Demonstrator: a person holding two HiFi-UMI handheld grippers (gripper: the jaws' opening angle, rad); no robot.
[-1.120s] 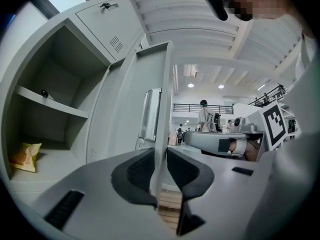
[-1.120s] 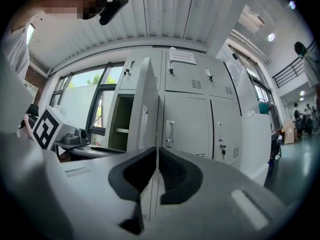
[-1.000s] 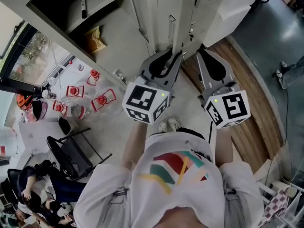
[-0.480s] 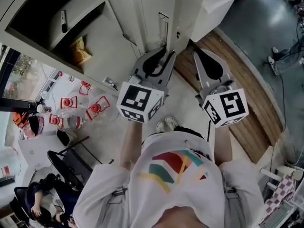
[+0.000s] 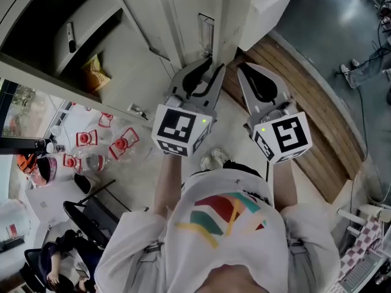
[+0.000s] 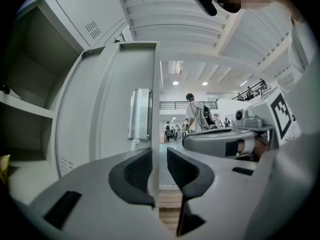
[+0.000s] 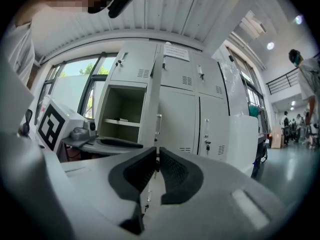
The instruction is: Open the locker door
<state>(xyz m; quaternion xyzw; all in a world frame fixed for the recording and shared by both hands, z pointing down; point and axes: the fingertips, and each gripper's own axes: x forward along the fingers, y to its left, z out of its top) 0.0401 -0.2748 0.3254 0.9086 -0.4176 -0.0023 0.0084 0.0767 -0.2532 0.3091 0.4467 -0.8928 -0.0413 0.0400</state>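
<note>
The grey locker door stands open, showing its thin free edge and long handle. My left gripper straddles that edge just below the handle, jaws closed on it. In the left gripper view the door fills the left side, and its edge runs down into the left gripper. My right gripper hangs beside it to the right, shut and holding nothing. From the right gripper I see the door edge-on farther off, with the open compartment beside it.
The open locker holds a shelf and a yellow snack pack. Red-capped clear containers lie on the floor at left, near a black chair. A wooden floor strip runs at right. People stand far off.
The head view has shifted, so more of the open locker shows. The left gripper stays on the door edge. The right gripper has drifted slightly left, closer to the door.
</note>
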